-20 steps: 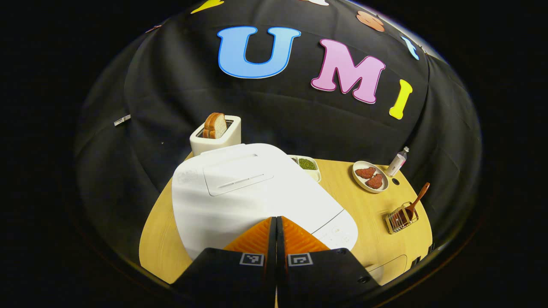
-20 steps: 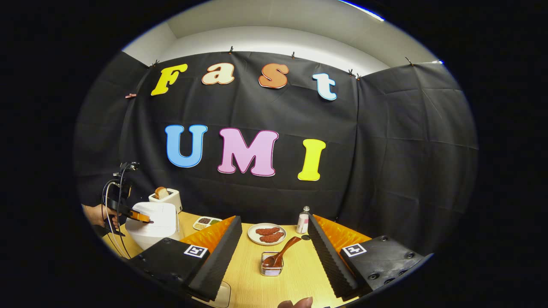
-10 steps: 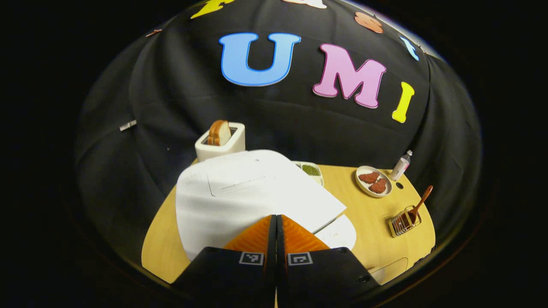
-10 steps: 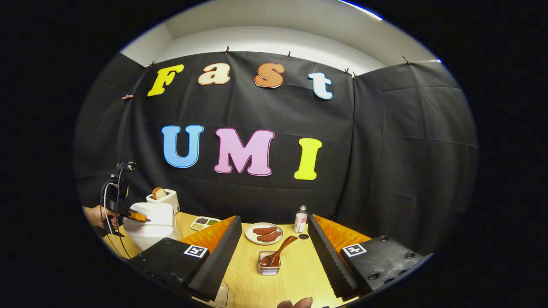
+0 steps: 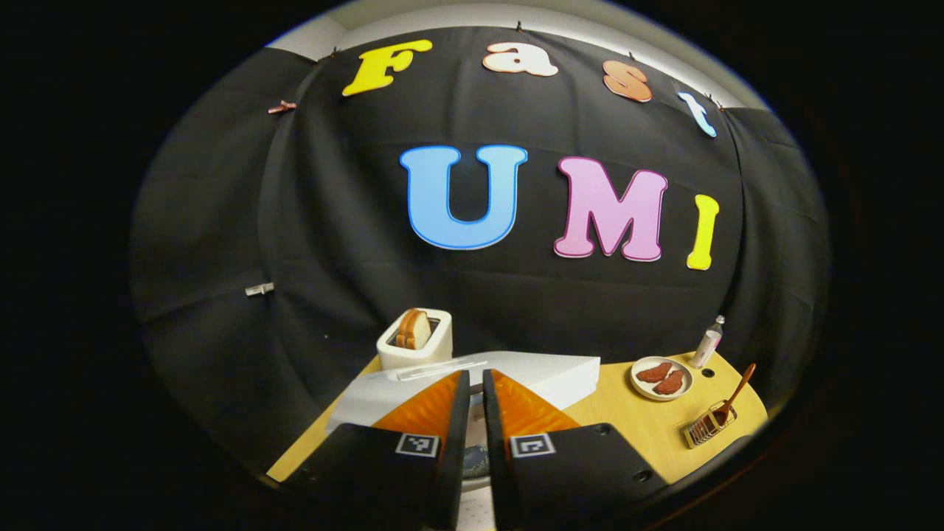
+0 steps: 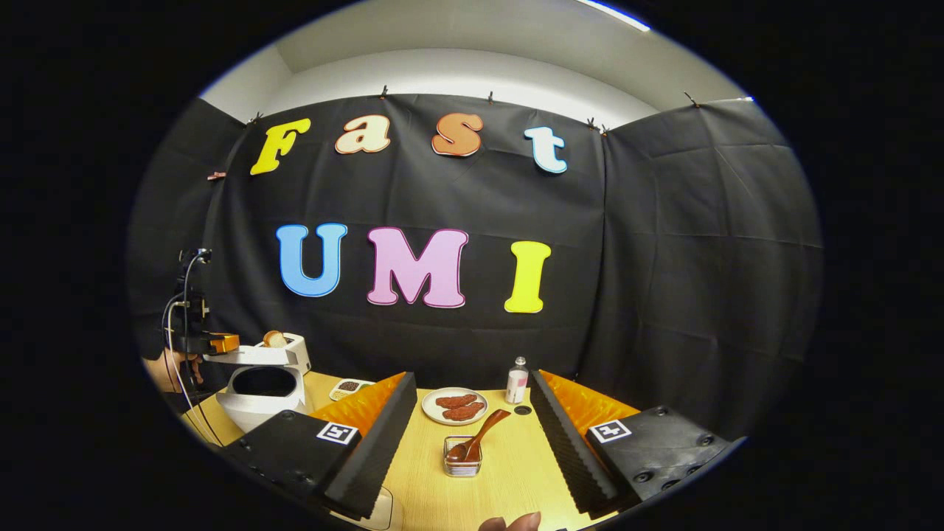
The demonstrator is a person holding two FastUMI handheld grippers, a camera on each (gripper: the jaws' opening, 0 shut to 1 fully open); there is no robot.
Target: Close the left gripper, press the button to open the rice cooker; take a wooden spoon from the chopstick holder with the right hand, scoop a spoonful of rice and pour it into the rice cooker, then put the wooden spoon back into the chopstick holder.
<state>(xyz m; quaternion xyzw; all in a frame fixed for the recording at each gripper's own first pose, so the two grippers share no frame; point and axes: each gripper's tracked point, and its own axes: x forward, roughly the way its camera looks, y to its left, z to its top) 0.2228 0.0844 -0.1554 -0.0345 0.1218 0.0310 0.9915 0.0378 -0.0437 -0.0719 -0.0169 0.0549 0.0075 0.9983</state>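
The white rice cooker [image 6: 262, 394] stands at the table's left with its lid [image 6: 251, 356] raised and the dark pot showing. In the left gripper view the lid [image 5: 531, 371] lies edge-on just beyond my left gripper [image 5: 472, 402], whose fingers stand almost together with nothing between them. In the right gripper view the left gripper [image 6: 219, 343] hangs at the lid's left edge, held by a hand [image 6: 171, 369]. My right gripper [image 6: 472, 383] is open wide, above and short of the wire chopstick holder [image 6: 463, 457]. The wooden spoon [image 6: 483, 435] leans in the holder.
A toaster [image 5: 414, 339] with bread stands behind the cooker. A divided tray of grains [image 6: 350, 386] lies beside the cooker. A plate of meat [image 6: 453, 405] and a small bottle [image 6: 516, 383] stand at the back. The holder [image 5: 706, 429] sits near the table's right edge.
The cooker lid has swung up from nearly flat to raised. The left gripper has risen and tilted up, its fingers parting a sliver. The right gripper has barely moved.
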